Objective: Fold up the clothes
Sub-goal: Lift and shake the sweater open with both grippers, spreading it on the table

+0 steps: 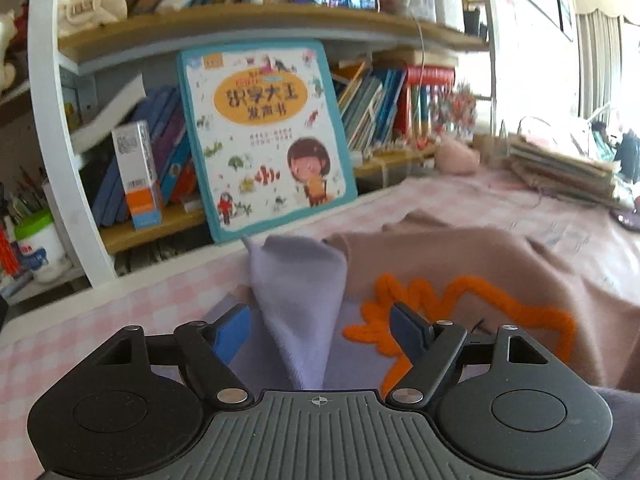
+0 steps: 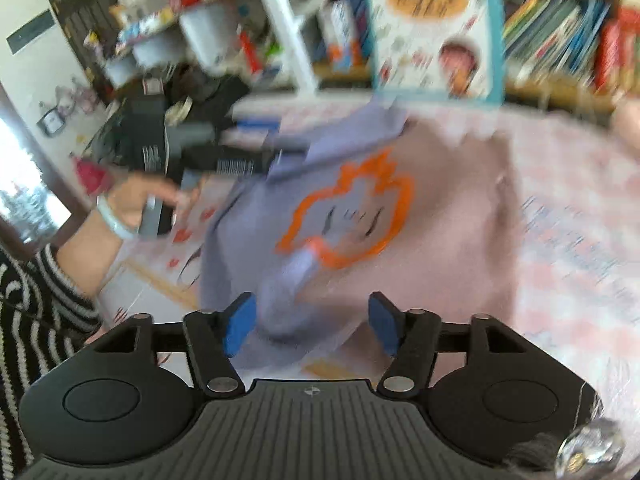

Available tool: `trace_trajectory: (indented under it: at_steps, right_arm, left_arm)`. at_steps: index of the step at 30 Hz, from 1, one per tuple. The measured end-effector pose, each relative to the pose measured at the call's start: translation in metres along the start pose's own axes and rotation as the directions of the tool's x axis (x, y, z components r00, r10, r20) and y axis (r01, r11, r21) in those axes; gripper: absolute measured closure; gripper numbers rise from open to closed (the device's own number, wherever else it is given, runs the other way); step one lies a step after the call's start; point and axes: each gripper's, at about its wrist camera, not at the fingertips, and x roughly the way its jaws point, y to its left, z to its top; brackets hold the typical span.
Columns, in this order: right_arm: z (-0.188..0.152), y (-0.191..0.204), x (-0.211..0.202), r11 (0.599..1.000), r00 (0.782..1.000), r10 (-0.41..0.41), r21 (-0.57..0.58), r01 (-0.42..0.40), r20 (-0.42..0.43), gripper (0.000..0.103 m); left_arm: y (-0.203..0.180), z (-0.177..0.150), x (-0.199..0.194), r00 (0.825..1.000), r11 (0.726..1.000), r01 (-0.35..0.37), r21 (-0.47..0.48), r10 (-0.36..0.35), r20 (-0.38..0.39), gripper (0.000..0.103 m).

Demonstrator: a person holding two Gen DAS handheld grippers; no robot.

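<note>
sweater (image 1: 460, 264), pinkish-brown with an orange yarn outline (image 1: 472, 300), lies spread on the desk (image 1: 100, 320); lavender sleeve and lining sit along its left side. landmark for all below: the big picture book (image 1: 260, 136) leaning at the desk's far edge.

left gripper (image 1: 320, 332): fingers wide apart, blue pads on either side of a raised lavender fold (image 1: 296, 292) that peaks between them and points up toward the picture book. fold stands between the pads, not clamped as far as can be told. fold's long axis runs from the fingers toward the book.

right gripper (image 2: 312, 324): fingers also wide, holding nothing. a rolled lavender cuff (image 2: 288, 288) lies just ahead, between the pads, its axis slanting from the fingers toward the orange outline and on toward the book. view heavily motion-blurred; contact with the cuff cannot be told.

judgement: left is nearer a usable grip; closing on the standing fold looks like the next step.

surface: pink-and-white checked cloth over the desk. room: shelves of books to both sides of the picture book, stacked papers (image 1: 560, 168) to its right, bright window beyond.
</note>
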Motion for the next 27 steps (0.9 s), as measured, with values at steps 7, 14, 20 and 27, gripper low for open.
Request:
trace_trajectory:
  at_steps: [7, 14, 20, 27]
  right_arm:
    - [0.018, -0.053, 0.000, 0.973, 0.966, -0.230, 0.041, 0.226, 0.120, 0.036]
    - [0.041, -0.130, 0.066, 0.951, 0.962, -0.263, 0.187, 0.245, 0.078, 0.038]
    - [0.071, -0.163, 0.118, 0.937, 0.954, -0.294, 0.209, 0.278, 0.050, 0.039]
    - [0.084, -0.160, 0.152, 0.947, 0.953, -0.303, 0.112, 0.299, 0.020, 0.046]
  left_arm:
    - [0.014, -0.009, 0.014, 0.999, 0.997, -0.007, -0.081, 0.004, -0.037, 0.024]
    - [0.017, -0.007, 0.020, 0.999, 0.997, 0.005, -0.077, -0.009, -0.054, 0.024]
    - [0.019, -0.005, 0.024, 0.997, 0.997, -0.004, -0.079, -0.002, -0.072, 0.024]
    - [0.014, -0.005, 0.027, 0.996, 0.998, 0.001, -0.058, -0.006, -0.084, 0.024]
